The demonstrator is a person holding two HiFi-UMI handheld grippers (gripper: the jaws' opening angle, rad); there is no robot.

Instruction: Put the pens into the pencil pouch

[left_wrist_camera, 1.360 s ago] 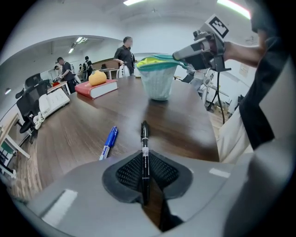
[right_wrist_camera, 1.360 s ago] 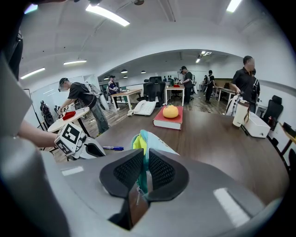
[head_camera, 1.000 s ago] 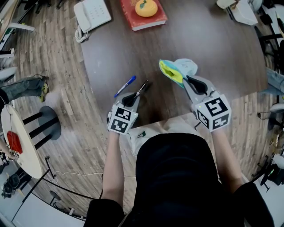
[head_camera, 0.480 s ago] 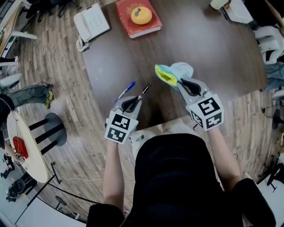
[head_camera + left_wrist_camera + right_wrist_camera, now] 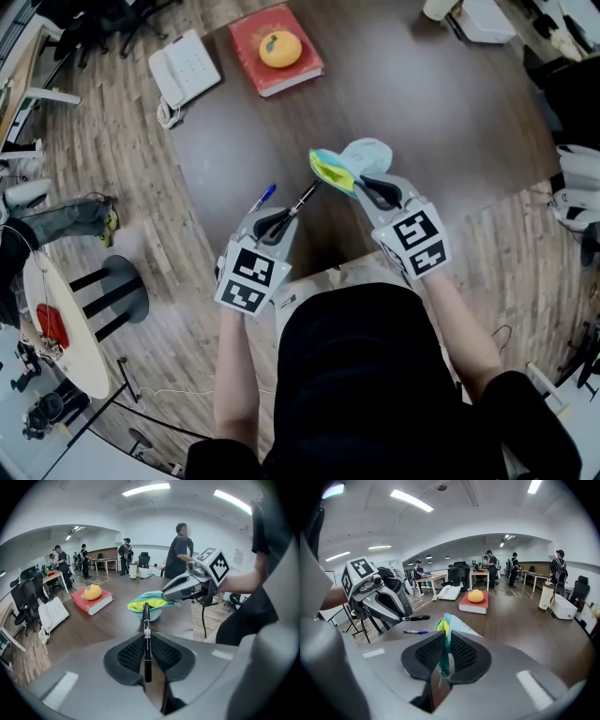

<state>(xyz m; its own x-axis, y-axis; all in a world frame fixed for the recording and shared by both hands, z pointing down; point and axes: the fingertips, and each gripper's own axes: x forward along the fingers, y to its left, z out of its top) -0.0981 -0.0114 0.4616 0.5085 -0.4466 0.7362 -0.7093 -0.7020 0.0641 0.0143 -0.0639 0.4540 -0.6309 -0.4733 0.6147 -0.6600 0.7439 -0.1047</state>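
**Left claw.** The left claw [image 5: 147, 645] is gripping a black pen [image 5: 146, 620]. Its jaws are standing narrow, with both pads pressing on the barrel. The pen is lying along the line of the jaws. Its rear end is sitting back between the pads and its front end is projecting well past the fingertips.

**Right claw.** The right claw [image 5: 446, 651] is pinching the pencil pouch [image 5: 364, 155] by one edge. Its jaws are also standing narrow, with the teal fabric and zip edge running between the pads. The pouch is light blue outside and yellow-green inside. Its open mouth is facing the left claw.

**Pen relative to pouch.** In the head view the front end of the black pen is pointing at the yellow-green mouth and is sitting just beside it. In the left gripper view the pen tip is lining up with the opening. Whether the tip is touching the fabric cannot be told.

**Second pen.** A blue pen [image 5: 263, 197] is lying flat on the counter [image 5: 450, 112], just beside the outer side of the left claw and outside its jaws. It is lying well apart from the pouch.

**Other items.** At the far end of the counter a red book [image 5: 298, 67] is carrying an orange fruit [image 5: 280, 49]. A white telephone [image 5: 185, 67] is sitting near it at the counter's corner.
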